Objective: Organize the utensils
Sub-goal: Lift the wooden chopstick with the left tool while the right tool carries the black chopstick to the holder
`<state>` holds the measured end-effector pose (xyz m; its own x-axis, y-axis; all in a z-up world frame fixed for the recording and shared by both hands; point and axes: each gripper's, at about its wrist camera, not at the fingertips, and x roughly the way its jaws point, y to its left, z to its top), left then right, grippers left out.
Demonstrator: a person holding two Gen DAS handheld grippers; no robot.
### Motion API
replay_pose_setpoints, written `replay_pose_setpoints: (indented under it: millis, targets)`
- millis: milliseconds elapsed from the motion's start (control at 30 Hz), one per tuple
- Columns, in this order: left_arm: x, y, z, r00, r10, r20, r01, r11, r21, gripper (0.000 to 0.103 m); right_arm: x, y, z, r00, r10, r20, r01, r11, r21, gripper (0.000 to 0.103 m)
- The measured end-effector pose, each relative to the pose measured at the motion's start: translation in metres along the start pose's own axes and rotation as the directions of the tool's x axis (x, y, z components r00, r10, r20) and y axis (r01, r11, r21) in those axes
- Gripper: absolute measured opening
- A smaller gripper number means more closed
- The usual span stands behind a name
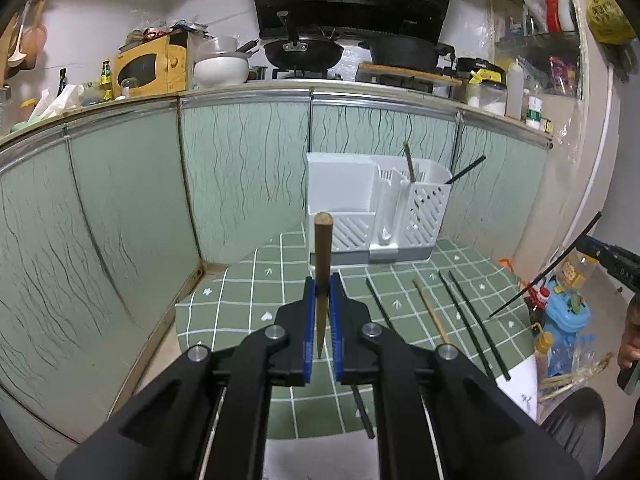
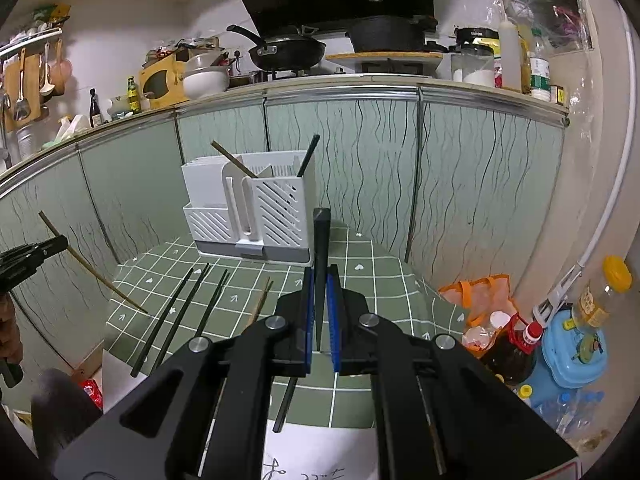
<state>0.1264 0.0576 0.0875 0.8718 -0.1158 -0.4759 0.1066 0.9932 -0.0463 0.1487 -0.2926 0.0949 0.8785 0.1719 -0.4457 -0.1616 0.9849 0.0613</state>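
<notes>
Brown chopstick (image 1: 322, 276) clamped in left tongs (image 1: 322, 312) — right tongs (image 2: 320, 312) grip black chopstick (image 2: 321, 264).

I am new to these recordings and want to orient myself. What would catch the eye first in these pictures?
First, each gripper holds one chopstick upright: the left gripper a brown chopstick, the right gripper a black chopstick, jaws shut on each. Behind them a white utensil holder stands at the back of the green checked tablecloth, already holding two chopsticks. More loose chopsticks lie on the cloth.
</notes>
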Motion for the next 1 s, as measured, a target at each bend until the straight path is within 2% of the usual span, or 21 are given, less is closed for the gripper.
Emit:
replay_pose_setpoints:
  millis: [200,433,533,667,1000]
  targets:
    - [0.003,-0.008,0.027,0.999,-0.036,0.020,0.036,0.999,0.008,0.006,0.001,0.005,0.021,1.000,0.001,0.006,0.000,1.000,-0.024,0.006]
    - [0.013,-0.036,0.060,0.995,-0.103,0.020,0.101,0.992,0.077,0.006,0.002,0.012,0.053,0.998,0.059,0.022,-0.058,0.998,-0.036,0.006]
    - [0.020,-0.048,0.074,0.988,-0.154,0.007,0.153,0.985,0.081,0.006,0.004,0.016,0.066,0.996,0.085,0.026,-0.084,0.996,-0.038,0.006]
    - [0.024,-0.062,0.089,0.983,-0.180,0.027,0.176,0.980,0.095,0.006,0.007,0.022,0.082,0.993,0.112,0.033,-0.110,0.992,-0.056,0.006]
    - [0.037,-0.086,0.140,0.969,-0.238,0.071,0.230,0.968,0.100,0.006,0.018,0.022,0.138,0.991,0.122,0.051,-0.119,0.991,-0.066,0.006]
